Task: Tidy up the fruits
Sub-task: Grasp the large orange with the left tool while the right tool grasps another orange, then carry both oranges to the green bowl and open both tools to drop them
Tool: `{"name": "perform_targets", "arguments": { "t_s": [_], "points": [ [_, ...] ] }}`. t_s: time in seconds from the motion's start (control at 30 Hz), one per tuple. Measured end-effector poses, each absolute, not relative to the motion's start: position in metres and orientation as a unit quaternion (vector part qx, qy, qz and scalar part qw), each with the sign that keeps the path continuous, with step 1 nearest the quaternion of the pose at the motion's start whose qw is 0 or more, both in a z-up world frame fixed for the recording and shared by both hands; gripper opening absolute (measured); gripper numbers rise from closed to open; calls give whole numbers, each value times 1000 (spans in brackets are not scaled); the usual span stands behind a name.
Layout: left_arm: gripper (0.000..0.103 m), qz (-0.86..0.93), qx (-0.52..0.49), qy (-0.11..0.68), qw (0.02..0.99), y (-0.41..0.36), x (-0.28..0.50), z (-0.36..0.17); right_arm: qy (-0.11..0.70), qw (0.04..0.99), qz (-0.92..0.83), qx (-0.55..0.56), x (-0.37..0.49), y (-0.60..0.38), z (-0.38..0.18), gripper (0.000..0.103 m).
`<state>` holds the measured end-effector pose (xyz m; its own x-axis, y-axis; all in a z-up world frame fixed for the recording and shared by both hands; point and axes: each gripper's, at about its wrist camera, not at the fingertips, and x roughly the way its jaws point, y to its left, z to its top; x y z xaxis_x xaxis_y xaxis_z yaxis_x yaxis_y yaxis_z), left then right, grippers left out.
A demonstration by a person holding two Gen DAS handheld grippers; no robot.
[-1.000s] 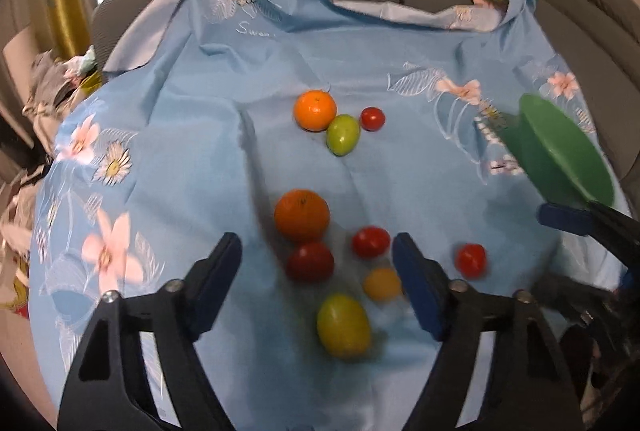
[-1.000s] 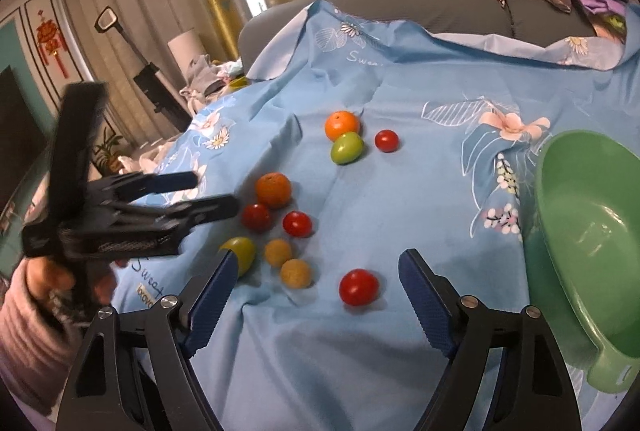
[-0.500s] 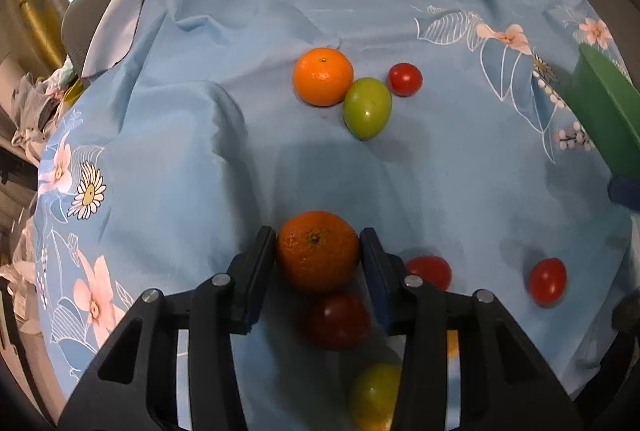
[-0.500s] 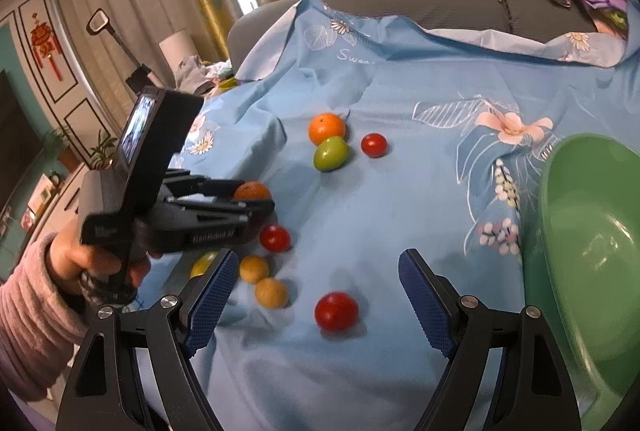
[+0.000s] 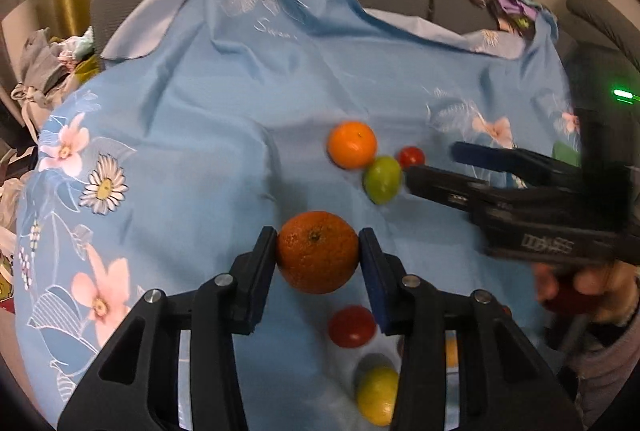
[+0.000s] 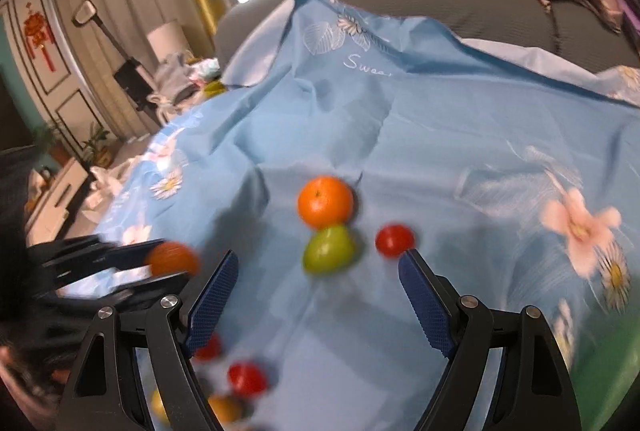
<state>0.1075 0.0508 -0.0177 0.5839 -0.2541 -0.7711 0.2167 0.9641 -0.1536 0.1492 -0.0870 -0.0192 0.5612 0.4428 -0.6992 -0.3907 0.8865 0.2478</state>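
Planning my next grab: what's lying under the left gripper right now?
Below the left gripper, shut on the dark orange, lie a red tomato and a yellow fruit on the blue cloth. Its fingers hide anything further.

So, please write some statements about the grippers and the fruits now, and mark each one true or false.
1. The left gripper is shut on an orange. True.
2. The right gripper holds the green fruit. False: it is open, holding nothing.
3. The green fruit touches the second orange. True.
4. All fruits lie on a bare wooden table. False: they lie on a blue cloth.
5. A red tomato lies right of the green fruit. True.
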Motion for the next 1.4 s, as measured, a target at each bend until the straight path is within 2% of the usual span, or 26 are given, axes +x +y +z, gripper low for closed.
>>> {"name": "perform_targets", "arguments": {
  "t_s": [0.23,0.27,0.33,0.37,0.57,0.87,1.4],
  "points": [
    [41,-125,-32,433,892,67,121,-17,434,875,214,-1,196,-54,-42,72],
    [41,-127,-33,432,892,69,121,-18,440,872,214,-4,201,-51,-46,68],
    [41,-128,-30,432,892,70,121,-17,452,867,210,-13,209,-45,-51,51],
    [41,-129,-28,431,893,70,120,-17,455,865,212,-12,212,-44,-53,49],
    [41,-134,-24,427,894,70,114,-10,439,871,221,14,199,-53,-37,47],
    [41,-170,3,408,897,32,82,17,373,898,224,57,121,-115,24,47],
    [42,-289,93,380,874,-103,35,45,335,927,113,126,21,-244,42,47]
  ]
}}
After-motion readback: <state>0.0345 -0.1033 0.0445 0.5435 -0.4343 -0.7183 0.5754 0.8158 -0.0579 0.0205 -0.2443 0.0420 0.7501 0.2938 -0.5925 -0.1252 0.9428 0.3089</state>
